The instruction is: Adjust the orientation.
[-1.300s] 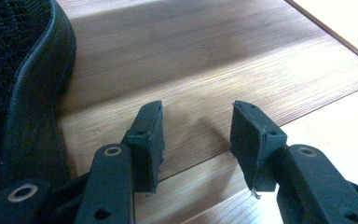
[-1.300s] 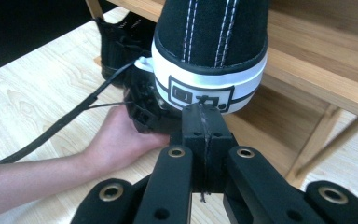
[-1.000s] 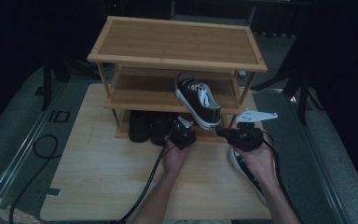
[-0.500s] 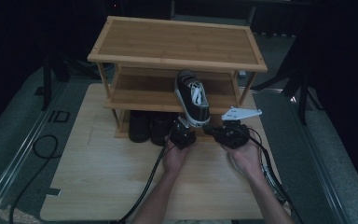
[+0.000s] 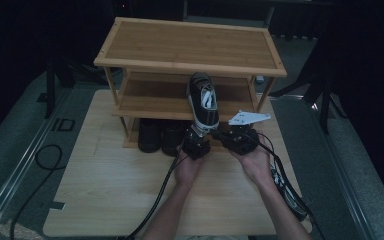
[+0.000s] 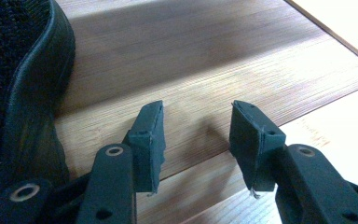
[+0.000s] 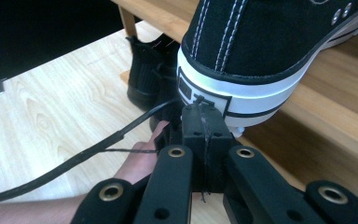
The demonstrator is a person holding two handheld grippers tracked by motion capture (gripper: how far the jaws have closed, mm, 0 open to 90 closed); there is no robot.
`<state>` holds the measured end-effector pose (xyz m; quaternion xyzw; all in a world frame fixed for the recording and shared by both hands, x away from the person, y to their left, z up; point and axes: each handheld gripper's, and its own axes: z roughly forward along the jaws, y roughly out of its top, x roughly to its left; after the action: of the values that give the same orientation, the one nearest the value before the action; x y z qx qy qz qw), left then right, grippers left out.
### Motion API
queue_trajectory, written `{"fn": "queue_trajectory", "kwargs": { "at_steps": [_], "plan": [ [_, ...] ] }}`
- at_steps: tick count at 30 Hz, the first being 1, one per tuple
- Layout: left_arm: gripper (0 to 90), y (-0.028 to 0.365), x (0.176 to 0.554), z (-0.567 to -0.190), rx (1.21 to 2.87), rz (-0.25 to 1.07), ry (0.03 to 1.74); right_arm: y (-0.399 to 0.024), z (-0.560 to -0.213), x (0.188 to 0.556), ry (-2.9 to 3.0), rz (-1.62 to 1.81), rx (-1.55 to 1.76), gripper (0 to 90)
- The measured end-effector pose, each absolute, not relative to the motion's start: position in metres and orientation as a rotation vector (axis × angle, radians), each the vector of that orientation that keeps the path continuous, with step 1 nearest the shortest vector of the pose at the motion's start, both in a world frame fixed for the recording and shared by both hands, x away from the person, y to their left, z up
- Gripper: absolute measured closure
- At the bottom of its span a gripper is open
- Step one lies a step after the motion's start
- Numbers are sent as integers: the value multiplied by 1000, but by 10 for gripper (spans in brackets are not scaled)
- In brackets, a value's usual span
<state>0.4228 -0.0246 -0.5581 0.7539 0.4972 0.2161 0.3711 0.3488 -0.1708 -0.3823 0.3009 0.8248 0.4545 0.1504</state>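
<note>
A black sneaker (image 5: 203, 100) with a white sole stands on the middle shelf (image 5: 150, 97) of a bamboo rack (image 5: 190, 47), toe inward, heel jutting over the front edge. My right gripper (image 5: 218, 134) is shut with nothing between its jaws. In the right gripper view its closed tips (image 7: 204, 116) touch the white heel of the sneaker (image 7: 261, 46). My left gripper (image 5: 195, 136) sits just left of it, low in front of the rack. In the left gripper view it (image 6: 198, 112) stands open and empty over the bottom shelf (image 6: 191, 60), beside a black boot (image 6: 18, 93).
A pair of black boots (image 5: 159, 136) stands on the bottom shelf. Another dark shoe (image 5: 289, 195) lies on the wooden table (image 5: 105, 190) by my right forearm. A cable (image 5: 155, 200) trails back from the left gripper. The rack's posts (image 5: 111, 85) flank the shelves.
The sneaker has swung from lying slantwise on the shelf to pointing straight in. My right gripper moved left to its heel. The left gripper stayed put.
</note>
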Motion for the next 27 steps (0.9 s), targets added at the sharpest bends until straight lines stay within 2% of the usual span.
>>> {"fn": "queue_trajectory", "kwargs": {
  "at_steps": [27],
  "plan": [
    [556, -24, 423, -558, 1934, 553, 1274, -146, -388, 383, 2332, 1321, 879, 900]
  ]
}}
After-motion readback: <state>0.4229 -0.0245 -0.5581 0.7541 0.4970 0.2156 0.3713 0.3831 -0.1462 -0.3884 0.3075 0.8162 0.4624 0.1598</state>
